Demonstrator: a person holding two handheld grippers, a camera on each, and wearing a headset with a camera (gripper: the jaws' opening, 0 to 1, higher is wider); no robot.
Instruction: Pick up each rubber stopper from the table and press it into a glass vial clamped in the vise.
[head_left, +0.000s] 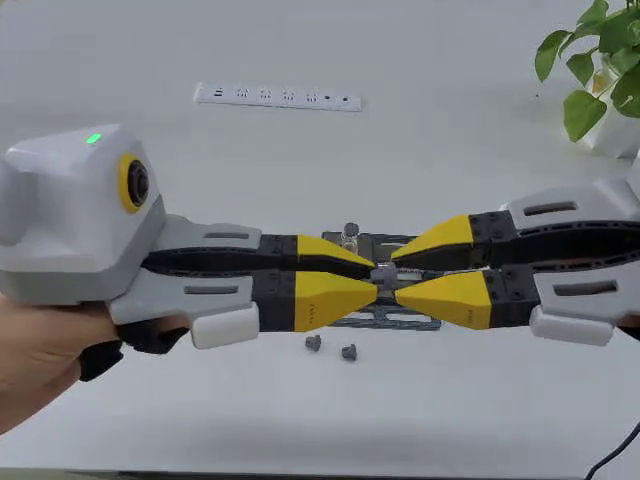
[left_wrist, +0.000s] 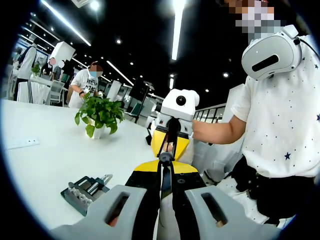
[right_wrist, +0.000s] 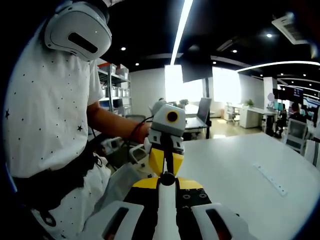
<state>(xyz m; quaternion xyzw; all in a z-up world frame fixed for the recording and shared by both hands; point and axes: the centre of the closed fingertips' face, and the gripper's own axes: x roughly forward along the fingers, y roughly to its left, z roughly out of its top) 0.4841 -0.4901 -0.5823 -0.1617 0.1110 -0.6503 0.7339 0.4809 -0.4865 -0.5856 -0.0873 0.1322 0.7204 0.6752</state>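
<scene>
My left gripper (head_left: 374, 276) and right gripper (head_left: 397, 280) meet tip to tip above the dark vise (head_left: 372, 320). A small grey rubber stopper (head_left: 385, 272) sits pinched where the yellow tips come together, and both grippers look shut on it. In the left gripper view the stopper (left_wrist: 165, 157) sits at my left gripper's (left_wrist: 165, 163) tips, and the vise (left_wrist: 84, 190) with its vials lies low on the left. In the right gripper view the stopper (right_wrist: 167, 178) caps my right gripper's (right_wrist: 167, 183) tips. A stoppered vial (head_left: 350, 233) stands in the vise. Two loose stoppers (head_left: 313, 343) (head_left: 348, 352) lie in front.
A white power strip (head_left: 277, 97) lies at the back of the white table (head_left: 300, 420). A potted plant (head_left: 600, 70) stands at the far right. A black cable (head_left: 612, 452) crosses the front right corner. Other people stand far off in the room.
</scene>
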